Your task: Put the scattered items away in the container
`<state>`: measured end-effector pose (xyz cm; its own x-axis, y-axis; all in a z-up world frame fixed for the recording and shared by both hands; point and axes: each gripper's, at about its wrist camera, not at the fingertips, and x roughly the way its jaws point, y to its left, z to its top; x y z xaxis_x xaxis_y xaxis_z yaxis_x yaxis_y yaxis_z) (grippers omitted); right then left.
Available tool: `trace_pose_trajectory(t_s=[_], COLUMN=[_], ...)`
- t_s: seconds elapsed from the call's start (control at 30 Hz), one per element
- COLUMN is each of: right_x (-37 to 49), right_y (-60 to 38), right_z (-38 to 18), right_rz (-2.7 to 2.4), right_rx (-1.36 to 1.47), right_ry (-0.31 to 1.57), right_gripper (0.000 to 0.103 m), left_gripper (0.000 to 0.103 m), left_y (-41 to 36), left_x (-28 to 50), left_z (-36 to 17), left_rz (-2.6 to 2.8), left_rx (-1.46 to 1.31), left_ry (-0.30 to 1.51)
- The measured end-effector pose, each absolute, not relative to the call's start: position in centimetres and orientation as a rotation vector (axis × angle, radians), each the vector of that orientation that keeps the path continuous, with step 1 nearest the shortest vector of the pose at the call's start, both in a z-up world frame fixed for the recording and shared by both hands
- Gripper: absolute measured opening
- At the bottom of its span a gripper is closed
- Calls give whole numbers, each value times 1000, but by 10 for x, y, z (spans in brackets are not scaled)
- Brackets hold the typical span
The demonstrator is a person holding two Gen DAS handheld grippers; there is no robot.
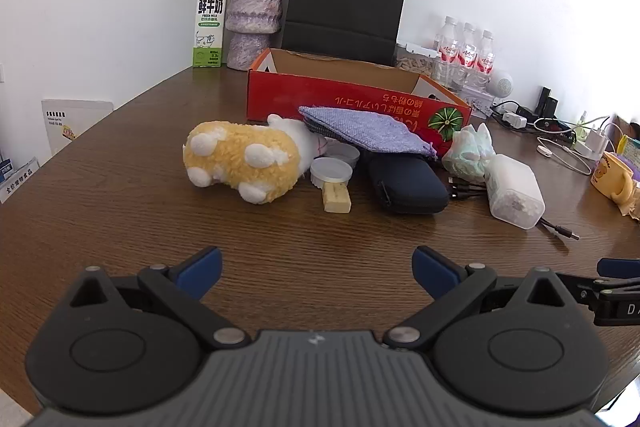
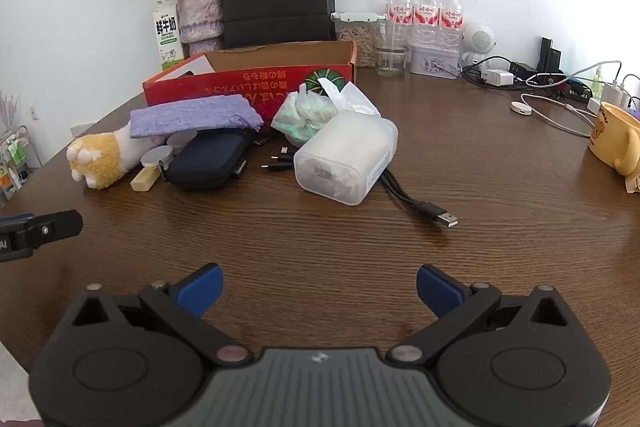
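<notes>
Black USB plug [image 2: 446, 218] clear only right view.

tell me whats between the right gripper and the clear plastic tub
Only bare wooden table, as the right wrist view shows. The right gripper hangs open short of the clear plastic tub; the black cable trails off to one side.
</notes>
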<state>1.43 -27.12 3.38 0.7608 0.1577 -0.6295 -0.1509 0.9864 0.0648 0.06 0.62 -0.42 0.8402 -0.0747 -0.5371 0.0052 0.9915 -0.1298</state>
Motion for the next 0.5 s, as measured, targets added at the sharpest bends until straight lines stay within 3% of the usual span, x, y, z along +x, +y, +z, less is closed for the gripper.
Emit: trace_pose_trajectory(t_s=[0.5], right_x=[15], right_y=[-270], right_z=[33], right_rz=[168], right_rx=[8], right_ry=[686], right_gripper=[103], left_gripper=[103], left_y=[5], left_x=[1], left_z=[-3], left_rz=[-43], left_rx=[-127], left_ry=[575])
